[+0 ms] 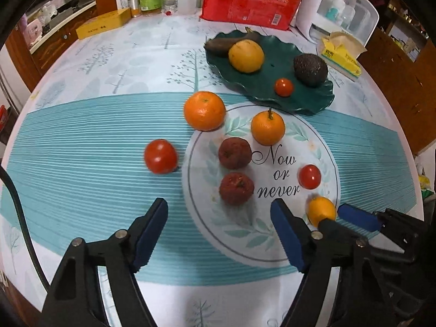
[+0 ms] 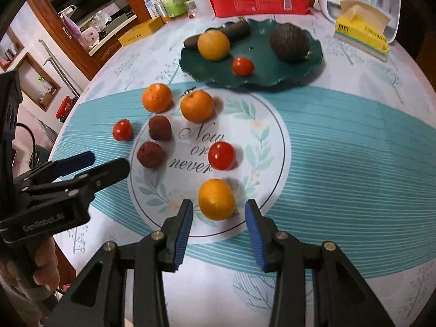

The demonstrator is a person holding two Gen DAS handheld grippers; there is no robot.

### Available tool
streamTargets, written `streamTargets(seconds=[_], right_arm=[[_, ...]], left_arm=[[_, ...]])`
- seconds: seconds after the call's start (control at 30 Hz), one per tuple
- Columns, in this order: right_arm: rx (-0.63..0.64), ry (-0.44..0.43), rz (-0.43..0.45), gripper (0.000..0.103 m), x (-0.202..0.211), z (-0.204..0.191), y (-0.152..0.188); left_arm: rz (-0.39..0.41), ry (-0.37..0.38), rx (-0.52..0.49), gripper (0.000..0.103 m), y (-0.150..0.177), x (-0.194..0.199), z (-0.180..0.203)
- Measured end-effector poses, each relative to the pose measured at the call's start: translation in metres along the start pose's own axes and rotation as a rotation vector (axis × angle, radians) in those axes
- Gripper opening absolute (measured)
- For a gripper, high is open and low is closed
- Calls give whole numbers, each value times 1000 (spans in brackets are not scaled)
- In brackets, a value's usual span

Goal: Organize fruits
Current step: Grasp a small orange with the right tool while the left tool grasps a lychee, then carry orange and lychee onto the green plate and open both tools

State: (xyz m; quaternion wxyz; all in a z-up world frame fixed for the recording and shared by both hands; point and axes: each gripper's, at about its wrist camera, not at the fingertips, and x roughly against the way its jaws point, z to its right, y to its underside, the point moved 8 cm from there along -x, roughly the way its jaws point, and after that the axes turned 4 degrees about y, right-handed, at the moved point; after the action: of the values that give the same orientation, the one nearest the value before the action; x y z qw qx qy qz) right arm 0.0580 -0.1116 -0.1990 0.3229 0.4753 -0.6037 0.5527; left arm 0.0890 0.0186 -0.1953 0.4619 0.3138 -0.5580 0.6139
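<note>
While tilted downward, right hand-held gripper (image 2: 219, 222) brackets yellow citrus (image 2: 216, 199), untouched

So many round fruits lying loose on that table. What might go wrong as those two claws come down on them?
The yellow-orange fruit sits between the right gripper's open jaws; a lopsided squeeze might send it rolling into the small red tomato. The left gripper is open near two dark red wrinkled fruits, so it could nudge one while taking the other. The two grippers work close together and might bump.

Both the left gripper (image 1: 219, 227) and right gripper (image 2: 219, 224) point steeply down, jaws parted.
</note>
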Motion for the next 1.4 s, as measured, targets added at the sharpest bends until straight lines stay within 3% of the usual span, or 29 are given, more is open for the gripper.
streamTargets(seconds=[0.17, 0.23, 0.37, 0.5, 0.93, 1.4], right_arm=[[8, 0, -6, 40, -11, -3, 0], [11, 3, -2, 40, -14, -3, -1], [32, 19, 9, 32, -16, -5, -2], [44, 24, 17, 32, -16, -4, -3], [51, 19, 15, 31, -16, -3, -2], [55, 4, 84, 31, 35, -10, -26]], left_arm=[[-17, 22, 6, 64, -4, -16, 5], [-20, 22, 3, 54, -5, -20, 6], [-27, 21, 3, 43, -5, -25, 6], [-29, 43, 10, 30, -4, -29, 7], [-23, 30, -15, 27, 3, -22, 17], [35, 47, -57, 27, -7, 56, 43]])
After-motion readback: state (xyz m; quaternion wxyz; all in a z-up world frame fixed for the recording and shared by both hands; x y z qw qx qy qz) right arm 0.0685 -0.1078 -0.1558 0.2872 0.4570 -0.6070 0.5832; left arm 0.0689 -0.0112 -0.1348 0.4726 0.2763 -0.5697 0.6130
